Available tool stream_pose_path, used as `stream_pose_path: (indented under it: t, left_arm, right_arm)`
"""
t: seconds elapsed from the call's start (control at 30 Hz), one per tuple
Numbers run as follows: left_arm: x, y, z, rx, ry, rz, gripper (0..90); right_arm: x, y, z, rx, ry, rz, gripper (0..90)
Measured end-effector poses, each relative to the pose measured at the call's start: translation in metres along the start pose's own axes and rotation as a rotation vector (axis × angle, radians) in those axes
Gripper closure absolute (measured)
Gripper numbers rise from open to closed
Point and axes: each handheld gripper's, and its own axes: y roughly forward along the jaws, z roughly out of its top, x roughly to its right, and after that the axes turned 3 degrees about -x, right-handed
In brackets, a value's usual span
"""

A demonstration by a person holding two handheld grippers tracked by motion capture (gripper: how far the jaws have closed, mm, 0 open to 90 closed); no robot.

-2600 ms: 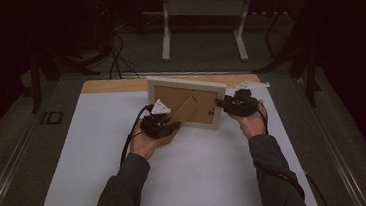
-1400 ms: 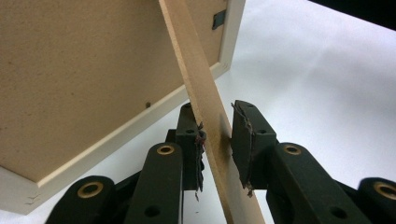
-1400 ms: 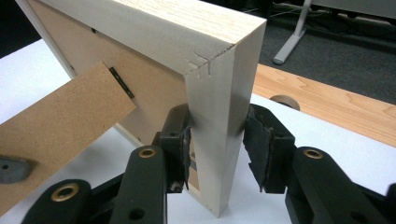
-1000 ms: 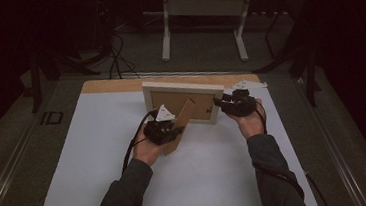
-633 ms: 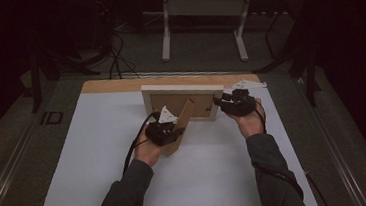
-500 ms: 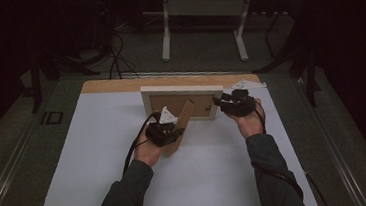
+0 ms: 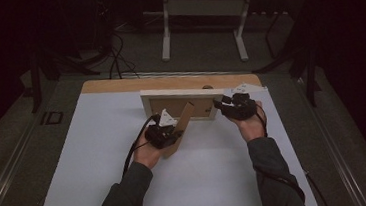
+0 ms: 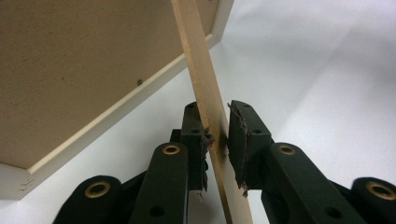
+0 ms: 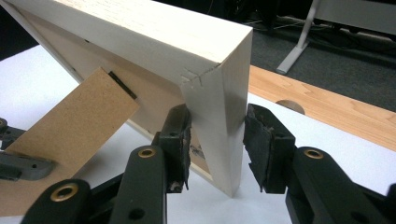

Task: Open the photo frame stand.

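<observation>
A white-edged picture frame (image 7: 171, 104) stands on its long edge near the far side of the table, its brown back facing me. Its brown easel stand (image 7: 185, 120) is swung out toward me. My left gripper (image 7: 171, 134) is shut on the stand's lower part; in the left gripper view the stand (image 8: 201, 70) runs between both pads of that gripper (image 8: 217, 135), beside the frame's back (image 8: 70, 70). My right gripper (image 7: 221, 105) grips the frame's right end. In the right gripper view its jaws (image 9: 217, 140) straddle the frame's corner post (image 9: 219, 93), with the stand (image 9: 70, 126) to the left.
A white sheet (image 7: 100, 155) covers the table, with a bare wooden strip (image 7: 119, 86) along the far edge. Beyond it, on the dark floor, are white table legs (image 7: 198, 11) and cables (image 7: 114, 54). Both forearms come in from the bottom.
The frame has gone from leaning back to standing more upright and shifted slightly left. The left gripper drew the stand out toward me. The right gripper stayed on the frame's end.
</observation>
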Motion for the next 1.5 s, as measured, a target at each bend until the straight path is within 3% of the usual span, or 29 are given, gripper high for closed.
stream_pose_path:
  t: [0.73,1.5]
  left_arm:
    - [0.015,0.001,-0.007,-0.015,0.048,0.012,76.7]
    - [0.019,0.003,-0.013,-0.019,0.055,0.011,76.7]
  right_arm:
    - [-0.007,-0.008,-0.012,0.012,-0.028,0.013,60.1]
    - [-0.010,-0.012,-0.021,0.027,-0.043,0.025,59.5]
